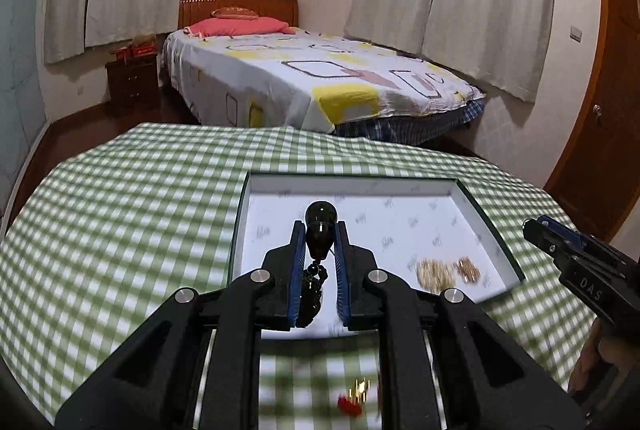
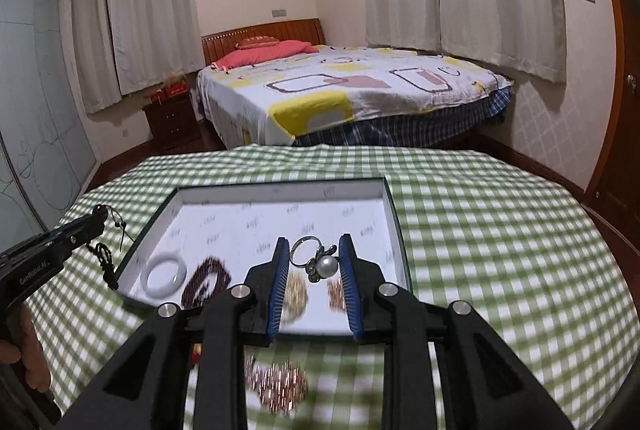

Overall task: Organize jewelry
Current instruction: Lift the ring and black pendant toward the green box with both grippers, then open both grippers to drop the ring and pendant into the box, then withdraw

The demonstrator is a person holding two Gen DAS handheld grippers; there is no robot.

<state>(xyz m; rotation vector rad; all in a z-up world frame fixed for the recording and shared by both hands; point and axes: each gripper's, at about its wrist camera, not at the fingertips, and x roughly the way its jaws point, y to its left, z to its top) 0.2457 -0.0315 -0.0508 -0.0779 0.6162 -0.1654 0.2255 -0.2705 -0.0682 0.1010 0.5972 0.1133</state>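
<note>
Left hand-held gripper (image 1: 320, 230) clamps a glossy black pendant (image 1: 320, 236); right hand-held gripper (image 2: 314, 262) pinches a silver pearl ring (image 2: 316, 262).

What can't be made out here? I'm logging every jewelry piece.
- Rose-gold chain heap, right wrist view: motion-blurred, partly behind gripper arms.
- Small red-and-gold piece, left wrist view: blurred, type unclear.
- Dark beaded strand in white tray: smeared, near end hidden by right gripper.

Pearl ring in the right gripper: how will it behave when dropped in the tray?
The pearl ring has a round band and a round pearl, so it will probably roll or wobble before settling. It looks small and rigid, likely light. The tray floor looks smooth, so it may skid toward the gold chain.
</note>
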